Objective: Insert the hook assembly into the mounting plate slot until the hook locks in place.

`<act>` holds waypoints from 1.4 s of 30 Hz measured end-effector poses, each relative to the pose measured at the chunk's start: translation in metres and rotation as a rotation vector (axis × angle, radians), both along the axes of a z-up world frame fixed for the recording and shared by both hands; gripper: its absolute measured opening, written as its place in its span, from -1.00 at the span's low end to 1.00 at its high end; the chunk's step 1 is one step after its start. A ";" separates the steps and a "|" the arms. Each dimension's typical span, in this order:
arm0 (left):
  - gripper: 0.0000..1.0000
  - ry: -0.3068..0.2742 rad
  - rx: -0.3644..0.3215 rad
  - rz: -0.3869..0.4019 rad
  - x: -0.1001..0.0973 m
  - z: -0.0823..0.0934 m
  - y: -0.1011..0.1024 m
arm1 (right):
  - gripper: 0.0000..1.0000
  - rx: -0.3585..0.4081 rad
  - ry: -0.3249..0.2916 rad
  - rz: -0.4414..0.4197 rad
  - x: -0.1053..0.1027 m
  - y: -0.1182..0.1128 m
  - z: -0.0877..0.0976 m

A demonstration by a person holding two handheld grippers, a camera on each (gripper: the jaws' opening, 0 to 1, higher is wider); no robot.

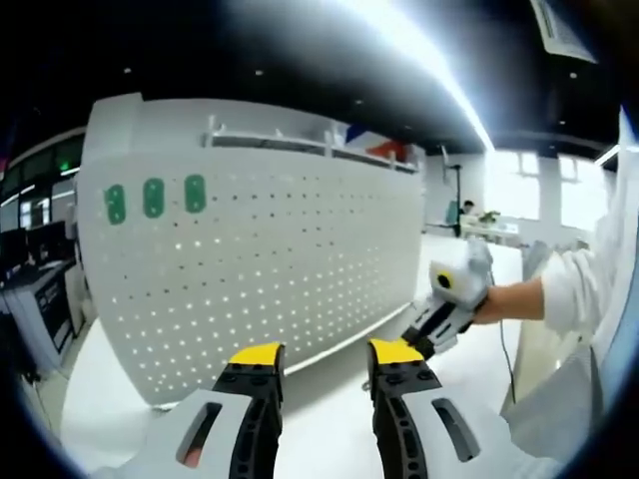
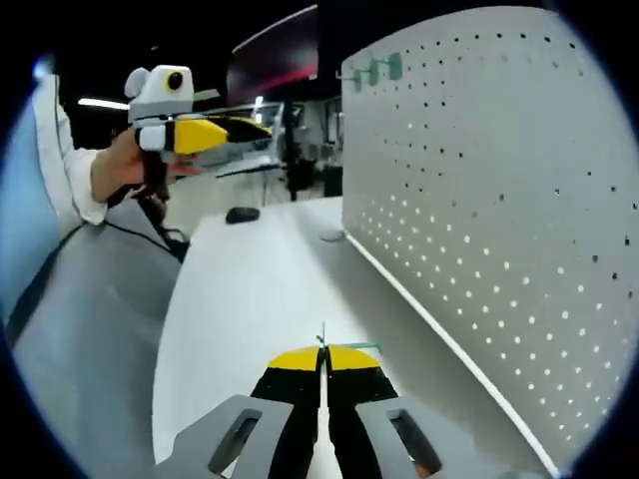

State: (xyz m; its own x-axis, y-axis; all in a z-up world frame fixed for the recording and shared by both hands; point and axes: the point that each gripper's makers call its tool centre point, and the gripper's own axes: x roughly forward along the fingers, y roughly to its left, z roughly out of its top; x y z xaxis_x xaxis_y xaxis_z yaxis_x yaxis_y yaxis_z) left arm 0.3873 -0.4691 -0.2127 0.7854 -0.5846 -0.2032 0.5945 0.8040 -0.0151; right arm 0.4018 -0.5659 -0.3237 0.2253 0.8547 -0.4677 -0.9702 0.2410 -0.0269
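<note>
A white pegboard mounting plate (image 1: 270, 269) stands upright on the white table (image 1: 110, 409); three green hooks (image 1: 153, 198) sit near its top left corner. My left gripper (image 1: 326, 354) is open in front of the board's lower edge, with nothing between its yellow tips. The right gripper (image 1: 417, 337) comes in from the right, held by a hand, close to the board's lower right. In the right gripper view my right gripper (image 2: 322, 357) is shut on a thin green hook piece (image 2: 351, 346) that pokes out at its tips. The pegboard (image 2: 479, 180) rises at the right, and the left gripper (image 2: 215, 132) is held high at the upper left.
A black mouse (image 2: 241, 214) and a small round object (image 2: 331, 237) lie on the far part of the table (image 2: 240, 299). A cable (image 2: 150, 235) hangs from the person's hand. Desks with monitors (image 1: 40, 289) stand to the left of the board.
</note>
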 end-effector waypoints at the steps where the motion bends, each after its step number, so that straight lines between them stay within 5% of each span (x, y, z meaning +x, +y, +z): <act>1: -0.32 -0.001 0.004 -0.006 0.000 0.001 0.000 | -1.00 0.001 -0.002 0.006 -0.001 0.001 0.002; 9: -0.35 0.038 0.035 -0.146 -0.009 -0.004 -0.008 | -1.00 0.015 -0.054 0.152 -0.031 0.023 0.031; 23: -0.53 0.221 -0.127 -0.444 -0.034 -0.009 -0.024 | -1.00 0.047 -0.147 0.357 -0.081 0.045 0.069; 30: -0.59 0.314 -0.153 -0.492 -0.041 -0.028 -0.031 | -1.00 0.060 -0.178 0.410 -0.096 0.052 0.078; 38: -0.61 0.490 -0.314 -0.505 -0.047 -0.038 -0.040 | -1.00 0.058 -0.208 0.457 -0.108 0.058 0.084; 42: -0.69 0.520 -0.362 -0.538 -0.053 -0.039 -0.043 | -1.00 0.064 -0.220 0.467 -0.110 0.060 0.087</act>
